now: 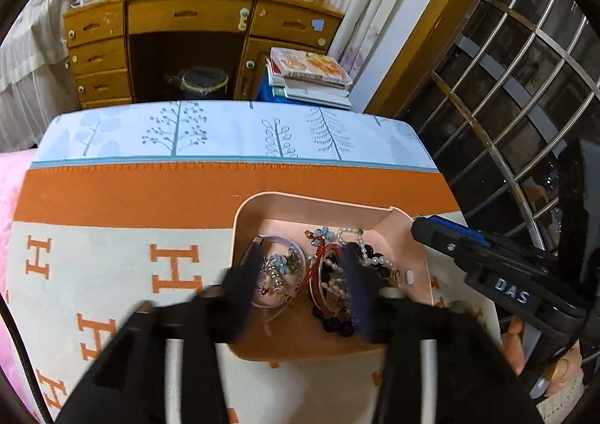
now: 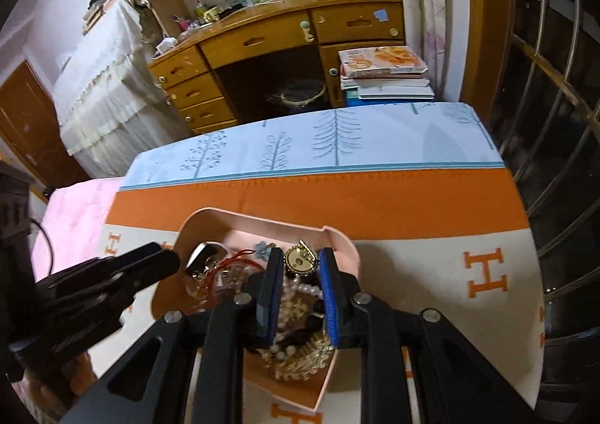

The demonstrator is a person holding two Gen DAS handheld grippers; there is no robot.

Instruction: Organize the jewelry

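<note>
A pink tray (image 1: 262,200) sits on the orange-and-white blanket, filled with tangled jewelry: a pearl strand (image 1: 360,236), a blue flower charm (image 1: 324,234), a red bangle (image 1: 318,275) and a clear round dish (image 1: 277,274) of small pieces. My left gripper (image 1: 302,279) hangs open over the tray, its fingers straddling the dish and bangle without pressing on anything. In the right wrist view my right gripper (image 2: 300,274) is over the tray (image 2: 210,215), narrowly shut on a round gold-and-black piece (image 2: 299,262) at its tips. Pearls (image 2: 300,289) and a gold leaf piece (image 2: 303,364) lie below.
The blanket (image 1: 112,199) covers a table with a pale tree-print cloth (image 1: 225,135) at its far side. Beyond stand a wooden desk (image 1: 187,15) and stacked books (image 1: 311,75). A metal window grille (image 1: 506,86) runs along the right. Each gripper shows at the other view's edge.
</note>
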